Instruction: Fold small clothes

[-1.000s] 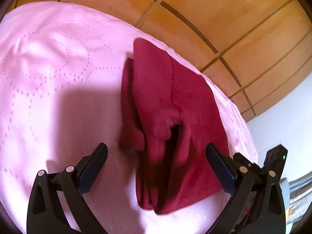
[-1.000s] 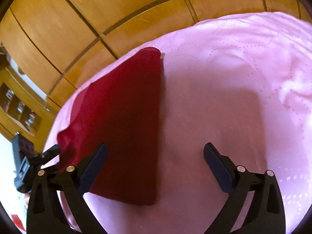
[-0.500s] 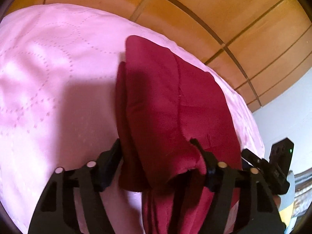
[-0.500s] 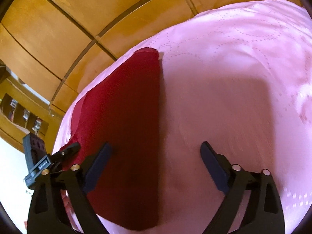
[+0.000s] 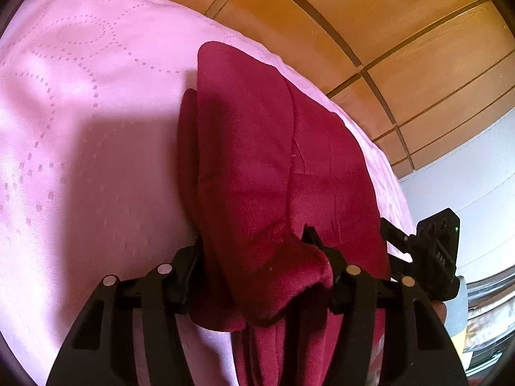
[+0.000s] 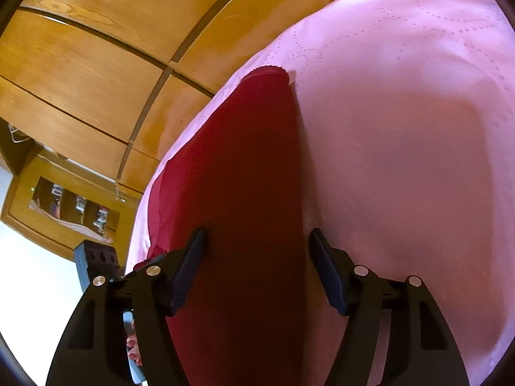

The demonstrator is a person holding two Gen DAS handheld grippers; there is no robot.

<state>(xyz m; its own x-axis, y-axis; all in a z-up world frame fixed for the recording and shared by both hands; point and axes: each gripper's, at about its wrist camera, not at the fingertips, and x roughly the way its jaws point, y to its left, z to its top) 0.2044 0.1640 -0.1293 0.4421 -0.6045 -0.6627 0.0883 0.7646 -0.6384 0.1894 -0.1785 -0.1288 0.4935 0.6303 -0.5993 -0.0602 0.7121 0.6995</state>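
Pink quilted bedspread [image 5: 96, 128], stitched with dotted circles, covers a bed that stands against honey-coloured wooden panelling [image 5: 402, 48]; everything below is placed relative to the single dark red fleece garment [image 5: 273, 160] lying on that bedspread near the panelled side. One garment is visible, with no other clothes in view. It appears already folded lengthwise into a long, narrow stack of several layers, its far end rounded and pointing toward the panelling. The left tongs [image 5: 257, 254] sit at the garment's near end, their two black fingers closed in against a thick roll of the fleece and pinching it, with the roll bulging up between them. The right tongs [image 6: 256, 257] are at the garment's opposite long edge, seen from the other side; their two fingers are partly spread, straddling the fabric's edge, one finger over the red cloth and the other over the bedspread just beside it, and they do not look to be squeezing anything yet. Judging from this, the lengthwise fold seems done and a further crosswise fold is likely under way, with the right side still needing its grip. Two tongs, one garment, one bed. A wooden shelf unit [image 6: 64, 199] shows beyond the garment in the right view.
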